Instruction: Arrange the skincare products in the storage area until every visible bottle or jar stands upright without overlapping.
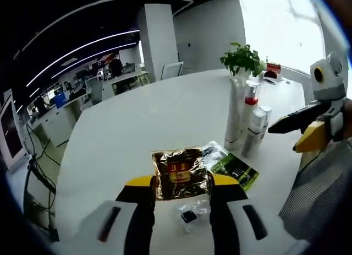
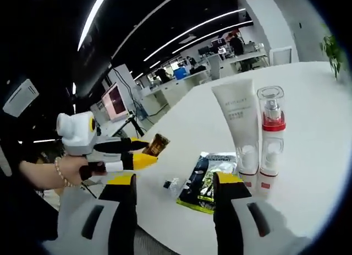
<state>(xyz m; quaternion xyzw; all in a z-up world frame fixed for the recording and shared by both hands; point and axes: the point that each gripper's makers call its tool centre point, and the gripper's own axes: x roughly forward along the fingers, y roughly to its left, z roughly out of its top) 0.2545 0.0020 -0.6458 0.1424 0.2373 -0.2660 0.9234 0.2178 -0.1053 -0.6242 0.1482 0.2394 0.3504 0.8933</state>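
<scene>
Gold foil sachet [image 1: 180, 173] sits clamped between the left gripper's [image 1: 181, 191] jaws, raised above the white table [image 1: 137, 123]. Right gripper [image 2: 175, 186] gapes wide near the upright white tube [image 2: 237, 128] and red-collared spray bottle [image 2: 270, 139], both beside a green-black packet [image 2: 208, 180].

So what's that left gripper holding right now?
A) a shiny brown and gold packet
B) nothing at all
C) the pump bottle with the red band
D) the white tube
A: in the left gripper view the brown and gold packet sits pinched between the left gripper fingers, lifted above the white table, while the white tube and the red-banded pump bottle stand upright on the table in the right gripper view.
</scene>
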